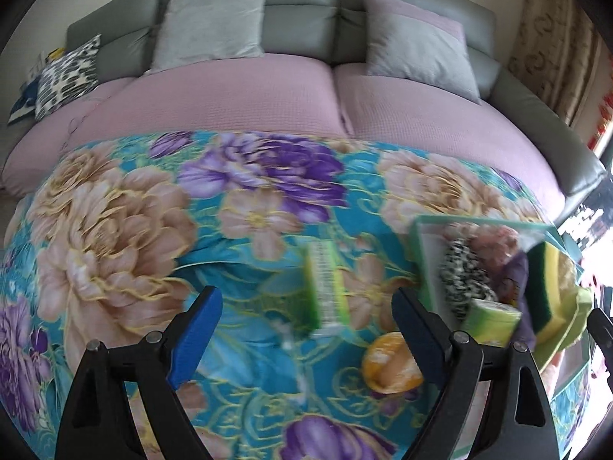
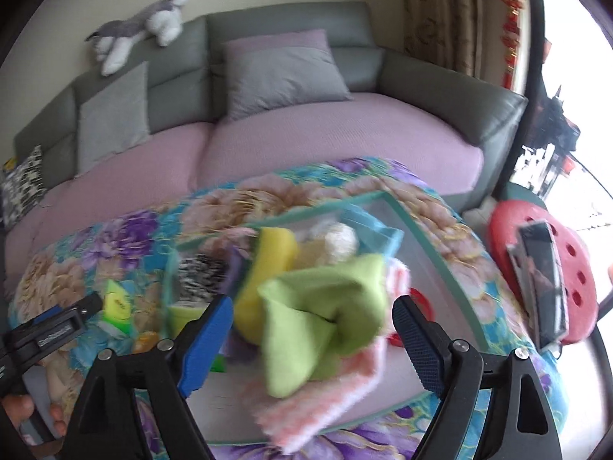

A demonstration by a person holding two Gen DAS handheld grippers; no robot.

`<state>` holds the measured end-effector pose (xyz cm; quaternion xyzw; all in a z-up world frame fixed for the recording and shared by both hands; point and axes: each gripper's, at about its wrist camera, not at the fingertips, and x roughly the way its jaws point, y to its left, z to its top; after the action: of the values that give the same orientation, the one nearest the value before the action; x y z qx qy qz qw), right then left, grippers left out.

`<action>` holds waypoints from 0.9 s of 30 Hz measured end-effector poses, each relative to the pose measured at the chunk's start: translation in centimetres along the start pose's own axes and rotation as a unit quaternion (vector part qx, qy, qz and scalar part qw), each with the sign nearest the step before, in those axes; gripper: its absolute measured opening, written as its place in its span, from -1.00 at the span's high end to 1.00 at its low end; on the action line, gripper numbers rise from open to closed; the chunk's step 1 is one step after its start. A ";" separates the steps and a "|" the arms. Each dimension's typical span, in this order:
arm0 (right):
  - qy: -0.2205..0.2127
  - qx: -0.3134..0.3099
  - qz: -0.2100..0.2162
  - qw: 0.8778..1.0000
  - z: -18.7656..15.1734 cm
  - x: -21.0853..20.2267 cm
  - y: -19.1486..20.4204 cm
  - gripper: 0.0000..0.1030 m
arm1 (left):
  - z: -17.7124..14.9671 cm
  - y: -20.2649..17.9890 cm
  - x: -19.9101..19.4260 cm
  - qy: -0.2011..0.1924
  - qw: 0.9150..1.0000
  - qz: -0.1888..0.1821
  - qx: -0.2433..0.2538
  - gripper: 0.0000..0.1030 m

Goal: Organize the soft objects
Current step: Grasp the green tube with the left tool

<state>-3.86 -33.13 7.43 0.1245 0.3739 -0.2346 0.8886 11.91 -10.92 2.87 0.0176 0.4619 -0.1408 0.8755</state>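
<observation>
A clear box with a teal rim [image 2: 433, 237] stands on the floral blanket [image 1: 115, 230] and holds soft things. Among them are a green cloth [image 2: 325, 306], a pink towel [image 2: 329, 398], a yellow sponge [image 2: 268, 268] and a black-and-white speckled piece [image 1: 463, 280]. My right gripper [image 2: 314, 312] hangs open over the box. The green cloth lies between its fingers, and the pads stand clear of it. My left gripper [image 1: 306, 306] is open above the blanket to the left of the box [image 1: 417, 237]. A blurred green and white pad [image 1: 325, 287] lies just beyond it, and an orange-yellow soft piece [image 1: 390, 364] sits by its right finger.
Behind the blanket is a grey sofa with a pink seat cover [image 1: 249, 92], grey cushions [image 1: 214, 19] and a patterned cushion [image 1: 65, 73]. A plush husky [image 2: 141, 27] lies on the sofa's back. A red stool [image 2: 574, 268] with a dark flat device [image 2: 544, 280] stands to the right.
</observation>
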 end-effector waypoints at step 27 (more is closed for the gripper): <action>0.049 -0.058 0.103 0.992 -2.0 3.9 8.1 -0.69 | -0.4 0.0 5.9 0.044 0.997 -0.057 -0.011 0.22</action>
<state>1.47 -26.67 3.57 0.1216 0.4151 -0.1130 0.8945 14.79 -12.25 -2.16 -0.0124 0.5020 -0.1846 0.8448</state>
